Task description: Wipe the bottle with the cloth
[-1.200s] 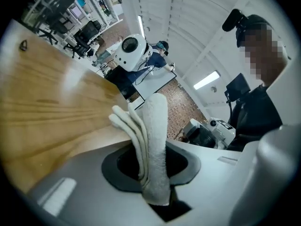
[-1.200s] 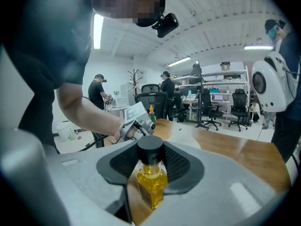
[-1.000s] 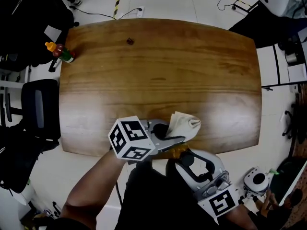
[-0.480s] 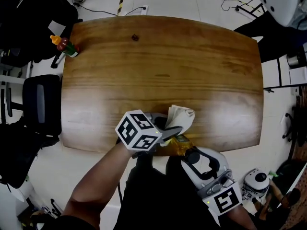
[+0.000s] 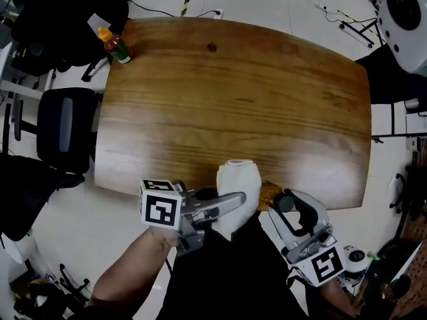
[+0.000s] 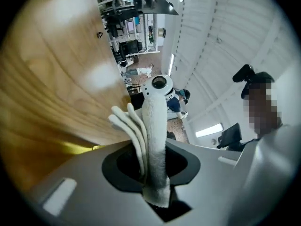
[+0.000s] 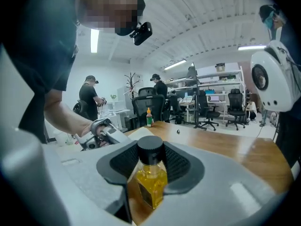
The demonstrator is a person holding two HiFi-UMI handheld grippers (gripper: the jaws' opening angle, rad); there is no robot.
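A small bottle (image 7: 151, 175) of yellow liquid with a black cap stands between the jaws of my right gripper (image 7: 150, 173), which is shut on it. In the head view the bottle (image 5: 270, 193) shows only as a golden patch at the table's near edge, in front of the right gripper (image 5: 279, 204). My left gripper (image 5: 230, 202) is shut on a folded white cloth (image 5: 238, 184), held just left of the bottle. The cloth (image 6: 153, 145) sticks up from the left gripper (image 6: 153, 173) in thick folds. Whether cloth and bottle touch is hidden.
The wooden table (image 5: 267, 112) stretches away from me. A red and green bottle with an orange cap (image 5: 115, 47) stands at its far left corner, and a small dark object (image 5: 211, 47) lies near the far edge. A black chair (image 5: 63, 129) stands left of the table.
The left gripper has drawn back toward me and to the left, bringing the cloth to the table's near edge beside the bottle. The right gripper keeps its hold on the bottle.
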